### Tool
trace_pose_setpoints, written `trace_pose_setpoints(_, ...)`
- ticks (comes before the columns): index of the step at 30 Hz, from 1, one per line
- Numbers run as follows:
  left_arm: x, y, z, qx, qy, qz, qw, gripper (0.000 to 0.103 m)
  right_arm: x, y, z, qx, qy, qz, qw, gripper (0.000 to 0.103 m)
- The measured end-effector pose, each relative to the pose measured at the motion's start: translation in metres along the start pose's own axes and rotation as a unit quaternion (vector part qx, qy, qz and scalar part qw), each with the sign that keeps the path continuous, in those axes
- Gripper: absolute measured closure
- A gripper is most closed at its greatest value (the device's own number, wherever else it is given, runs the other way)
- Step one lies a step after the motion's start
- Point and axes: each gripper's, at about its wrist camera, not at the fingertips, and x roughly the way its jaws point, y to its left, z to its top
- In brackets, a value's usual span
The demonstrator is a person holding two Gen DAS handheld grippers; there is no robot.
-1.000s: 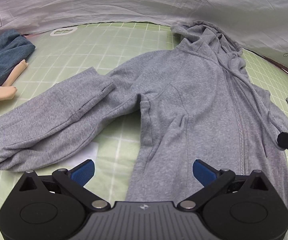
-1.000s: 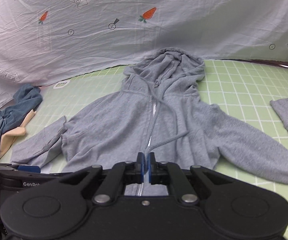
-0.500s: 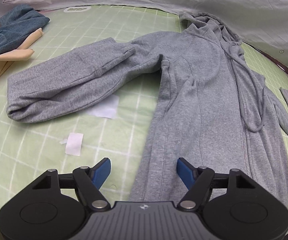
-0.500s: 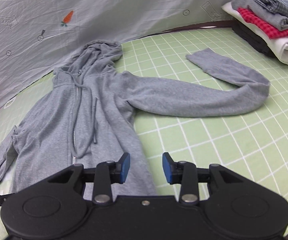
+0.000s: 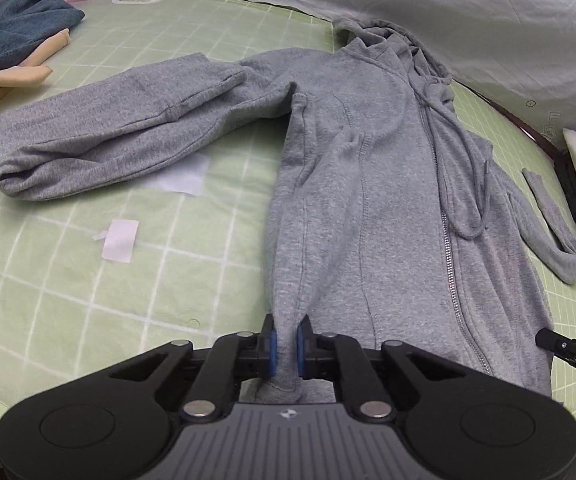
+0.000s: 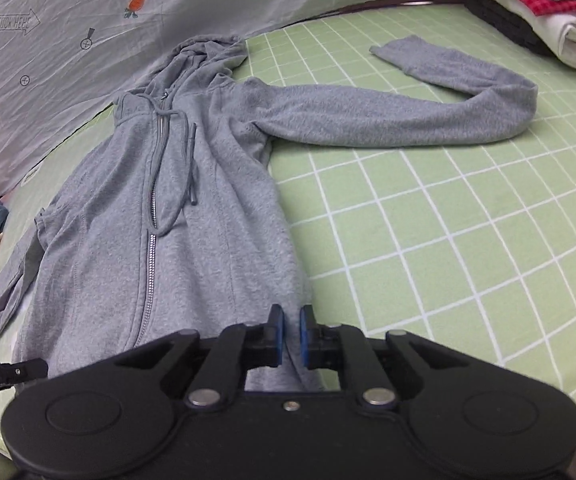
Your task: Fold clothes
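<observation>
Grippers, left and right, pinch hoodie hem corners.

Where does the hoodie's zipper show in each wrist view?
Left wrist: zipper runs right of centre, from collar down to hem.
Right wrist: zipper runs left of centre, slightly slanted.
Shared landmark: the drawstring looping beside it.
</observation>
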Motion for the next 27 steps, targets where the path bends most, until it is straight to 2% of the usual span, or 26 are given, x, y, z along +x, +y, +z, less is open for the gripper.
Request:
trace_pose_setpoints(3, -0.043, 0.003, 0.01, -0.032, -0.032, -0.043, 0.9981, 0.095, -0.046, 0.009, 0.015, -0.026, -0.069, 0.003, 0.997, 0.096)
trace_pose_setpoints(5, -0.047, 0.007, 0.012, -0.041, -0.038, -0.026, 0.9981, 0.095, -0.076, 0.019, 0.023, -0.055, -0.105, 0.009, 0.993, 0.096)
trace_pose_setpoints(6, -0.045, 0.01, 0.012, -0.044, -0.037, -0.013, 0.9982, 0.094, -0.079, 0.021, 0.024, -0.064, -0.105, 0.007, 0.992, 0.095)
trace_pose_setpoints(8, -0.036, 0.017, 0.012, -0.051, -0.029, 0.013, 0.9982, 0.092, -0.061, 0.018, 0.019, -0.07, -0.075, -0.013, 0.995, 0.094)
trace_pose_setpoints(10, -0.019, 0.022, 0.008, -0.058, -0.002, 0.036, 0.9977, 0.087, -0.025, 0.008, 0.009, -0.06, 0.007, -0.04, 0.997, 0.092)
trace_pose_setpoints(12, -0.01, 0.024, 0.005, -0.062, 0.014, 0.053, 0.9966, 0.08, -0.011, -0.002, 0.003, -0.043, 0.05, -0.051, 0.997, 0.091)
trace_pose_setpoints(13, -0.014, 0.022, 0.004, -0.06, 0.006, 0.052, 0.9968, 0.077, -0.012, -0.005, 0.002, -0.037, 0.05, -0.051, 0.997, 0.09)
trace_pose_setpoints(14, -0.017, 0.019, 0.003, -0.056, 0.0, 0.054, 0.997, 0.07, -0.016, -0.008, 0.003, -0.033, 0.037, -0.049, 0.998, 0.079)
trace_pose_setpoints(15, -0.019, 0.016, 0.002, -0.051, -0.005, 0.059, 0.9969, 0.061, -0.019, -0.009, 0.005, -0.032, 0.025, -0.05, 0.998, 0.062)
trace_pose_setpoints(16, -0.021, 0.012, 0.002, -0.046, -0.007, 0.065, 0.9968, 0.056, -0.02, -0.01, 0.007, -0.033, 0.017, -0.052, 0.998, 0.057)
trace_pose_setpoints(17, -0.02, 0.009, 0.002, -0.04, -0.006, 0.069, 0.9968, 0.048, -0.02, -0.011, 0.01, -0.033, 0.014, -0.05, 0.998, 0.058)
trace_pose_setpoints(19, -0.019, 0.002, 0.003, -0.03, -0.003, 0.075, 0.9967, 0.043, -0.018, -0.012, 0.011, -0.037, 0.017, -0.046, 0.998, 0.057)
trace_pose_setpoints(21, -0.017, -0.006, 0.004, -0.019, -0.002, 0.082, 0.9965, 0.031, -0.015, -0.012, 0.011, -0.044, 0.024, -0.041, 0.998, 0.051)
trace_pose_setpoints(24, -0.013, -0.012, 0.003, -0.01, 0.007, 0.097, 0.9952, 0.029, -0.012, -0.01, 0.009, -0.063, 0.037, -0.024, 0.997, 0.046)
trace_pose_setpoints(27, -0.01, -0.01, -0.001, -0.014, 0.019, 0.109, 0.9938, 0.029, -0.003, -0.011, 0.009, -0.056, 0.057, 0.003, 0.997, 0.053)
